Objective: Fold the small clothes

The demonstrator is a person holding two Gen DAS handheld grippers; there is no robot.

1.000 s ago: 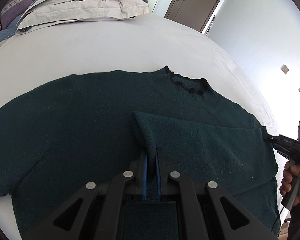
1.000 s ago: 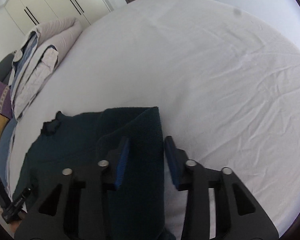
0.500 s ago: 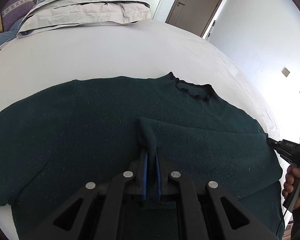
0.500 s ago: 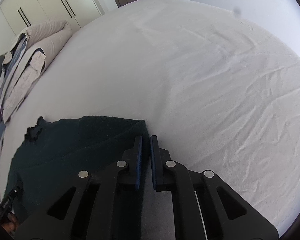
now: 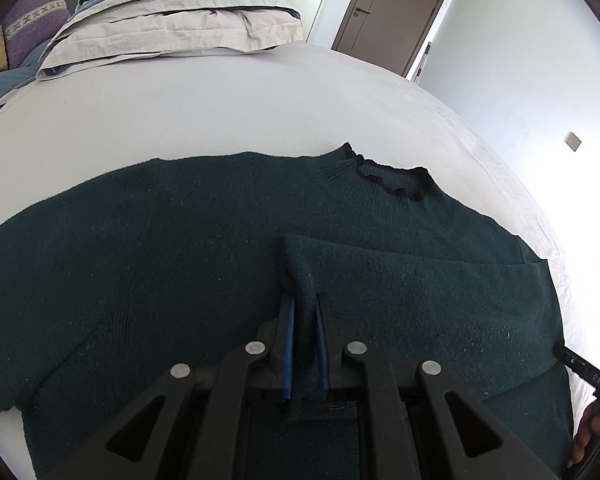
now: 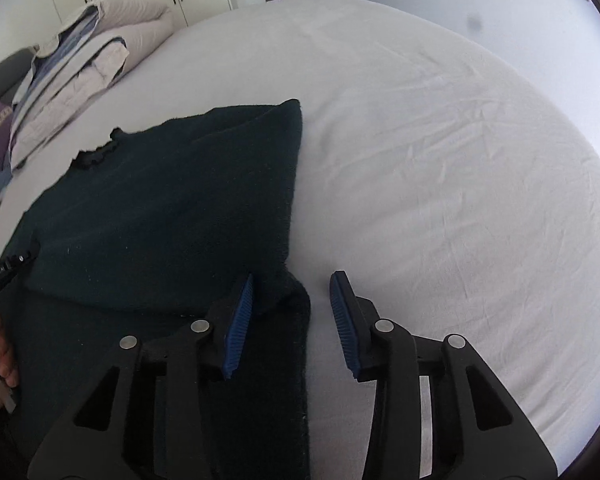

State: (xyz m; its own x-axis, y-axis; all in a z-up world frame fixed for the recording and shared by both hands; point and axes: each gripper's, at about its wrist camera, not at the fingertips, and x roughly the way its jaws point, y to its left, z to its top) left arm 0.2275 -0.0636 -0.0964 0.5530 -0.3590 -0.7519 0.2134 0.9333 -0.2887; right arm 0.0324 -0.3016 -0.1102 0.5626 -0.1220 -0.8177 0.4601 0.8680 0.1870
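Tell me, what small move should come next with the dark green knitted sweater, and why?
Probably release the left gripper: its jaws are opening but the cuff of the dark green knitted sweater sits between them, the sleeve already folded across. The right gripper is opening, gripping nothing.

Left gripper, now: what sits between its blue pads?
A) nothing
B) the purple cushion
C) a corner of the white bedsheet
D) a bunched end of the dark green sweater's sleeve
D: in the left wrist view the left gripper has a bunched ridge of the sweater's sleeve running down between its blue pads, which stand close on either side of it; the jaws are just starting to open.
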